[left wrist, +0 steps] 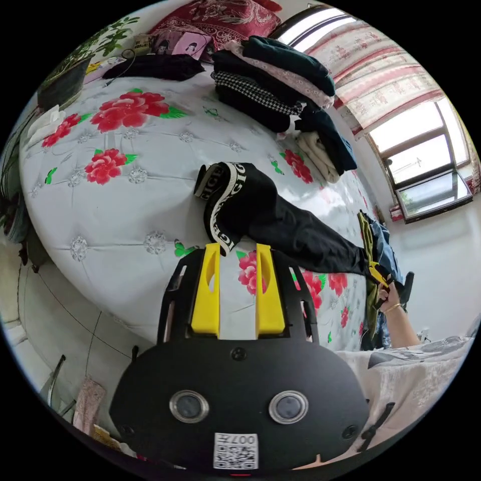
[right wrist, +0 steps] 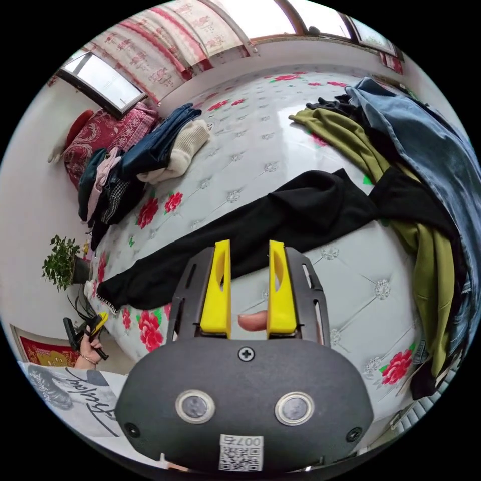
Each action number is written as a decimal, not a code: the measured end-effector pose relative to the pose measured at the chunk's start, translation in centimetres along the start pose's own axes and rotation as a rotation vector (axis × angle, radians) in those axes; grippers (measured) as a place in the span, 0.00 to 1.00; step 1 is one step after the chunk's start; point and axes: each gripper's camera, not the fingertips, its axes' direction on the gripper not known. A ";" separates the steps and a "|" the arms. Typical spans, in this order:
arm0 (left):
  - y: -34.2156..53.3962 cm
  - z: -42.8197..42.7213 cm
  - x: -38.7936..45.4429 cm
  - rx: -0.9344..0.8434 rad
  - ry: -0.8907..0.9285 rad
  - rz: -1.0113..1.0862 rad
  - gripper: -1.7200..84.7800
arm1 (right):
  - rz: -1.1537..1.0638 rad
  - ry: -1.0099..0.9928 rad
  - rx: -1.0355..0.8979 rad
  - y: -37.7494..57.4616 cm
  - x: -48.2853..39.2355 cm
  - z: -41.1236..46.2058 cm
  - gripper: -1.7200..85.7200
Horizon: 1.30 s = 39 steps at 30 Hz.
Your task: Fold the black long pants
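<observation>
the black long pants (right wrist: 280, 220) lie stretched along the bed (right wrist: 260, 150), not folded yet. my left tongs (left wrist: 238, 248) and right tongs (right wrist: 249, 250) stand open, holding nothing.

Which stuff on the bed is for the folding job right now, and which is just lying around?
For the job:
- black long pants, stretched across the bed
- left tool, open, near the waistband
- right tool, open, near the legs

Just lying about:
- stack of folded clothes
- olive garment
- blue jeans
- potted plant
- red pillow
</observation>
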 end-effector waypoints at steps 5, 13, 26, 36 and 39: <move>-5.8 4.9 2.6 -0.131 -0.205 0.044 0.05 | 0.075 0.079 -0.070 -5.0 -0.4 4.6 0.09; -10.4 -1.9 4.9 -0.059 0.000 0.110 0.01 | 0.056 0.096 -0.033 -8.1 -0.3 3.8 0.02; -2.2 2.7 8.2 -0.135 -0.041 0.005 0.12 | 0.028 -0.203 0.124 4.6 3.2 -7.4 0.02; -7.7 -5.6 13.2 -0.020 -0.015 0.240 0.01 | -0.113 -0.230 0.271 3.2 -1.4 -12.9 0.02; -6.0 -13.6 13.7 0.077 0.094 0.323 0.01 | -0.184 -0.229 0.343 3.8 -2.5 -16.1 0.02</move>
